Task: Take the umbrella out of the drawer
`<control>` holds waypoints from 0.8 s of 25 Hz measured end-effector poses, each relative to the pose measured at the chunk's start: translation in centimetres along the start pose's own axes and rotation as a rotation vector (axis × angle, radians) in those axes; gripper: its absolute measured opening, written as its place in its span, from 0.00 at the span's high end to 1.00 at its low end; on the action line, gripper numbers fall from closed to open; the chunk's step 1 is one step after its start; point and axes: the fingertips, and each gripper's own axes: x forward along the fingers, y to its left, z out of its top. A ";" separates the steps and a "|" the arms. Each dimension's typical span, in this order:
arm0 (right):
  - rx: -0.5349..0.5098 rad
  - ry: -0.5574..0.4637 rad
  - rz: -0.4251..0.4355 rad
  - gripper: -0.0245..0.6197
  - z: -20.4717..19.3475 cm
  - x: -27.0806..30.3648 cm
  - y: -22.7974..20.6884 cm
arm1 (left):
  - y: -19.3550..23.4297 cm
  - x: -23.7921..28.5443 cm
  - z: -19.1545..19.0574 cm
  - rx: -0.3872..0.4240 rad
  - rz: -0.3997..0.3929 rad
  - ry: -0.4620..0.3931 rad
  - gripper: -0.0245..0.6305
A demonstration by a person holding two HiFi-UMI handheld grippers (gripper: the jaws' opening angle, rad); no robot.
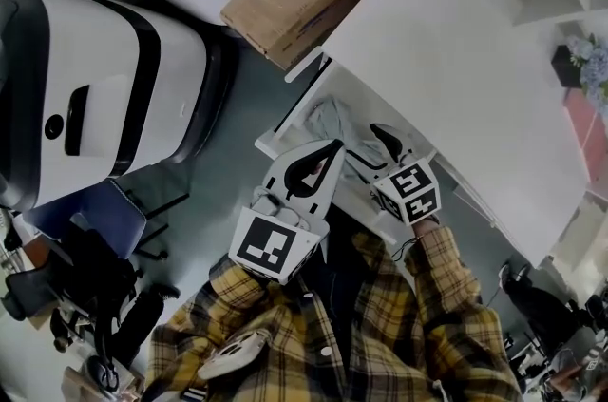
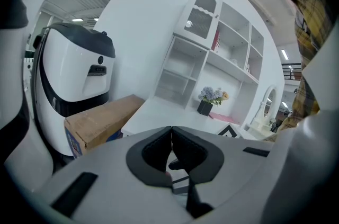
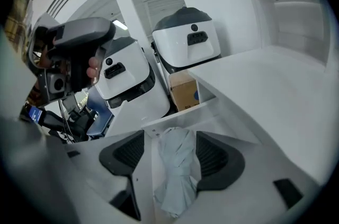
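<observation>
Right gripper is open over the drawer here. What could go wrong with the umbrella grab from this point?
1. The pale grey folded fabric umbrella lies crumpled between the jaws of the open right gripper. Closing might pinch only loose cloth, so it could slip or unfurl.
2. In the right gripper view, the white drawer has its side wall running between the umbrella and one jaw. That jaw may land on the wall.
3. The white desk top sits just above, so lifting could snag there.
</observation>
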 end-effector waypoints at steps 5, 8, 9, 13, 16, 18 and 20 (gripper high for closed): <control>-0.008 0.083 0.006 0.48 -2.7 2.7 -0.5 | 0.5 0.1 -1.0 -0.008 0.013 0.013 0.93; -0.017 0.141 0.013 0.47 -4.6 4.2 -0.6 | 0.7 0.1 -1.6 -0.017 0.018 0.023 0.93; -0.020 0.160 0.013 0.47 -5.3 4.7 -0.6 | 0.8 0.2 -1.8 -0.020 0.019 0.026 0.93; -0.032 0.236 0.010 0.45 -7.8 6.7 -1.1 | 1.1 0.3 -2.3 -0.029 0.022 0.036 0.93; -0.064 0.284 0.003 0.45 -9.3 8.0 -1.7 | 1.3 0.2 -2.4 -0.029 0.029 0.041 0.93; -0.082 0.315 0.008 0.45 -10.2 8.6 -1.9 | 1.6 0.1 -2.5 -0.034 0.037 0.043 0.93; -0.083 0.351 0.021 0.45 -10.9 9.1 -1.8 | 1.9 0.0 -2.6 -0.037 0.045 0.047 0.93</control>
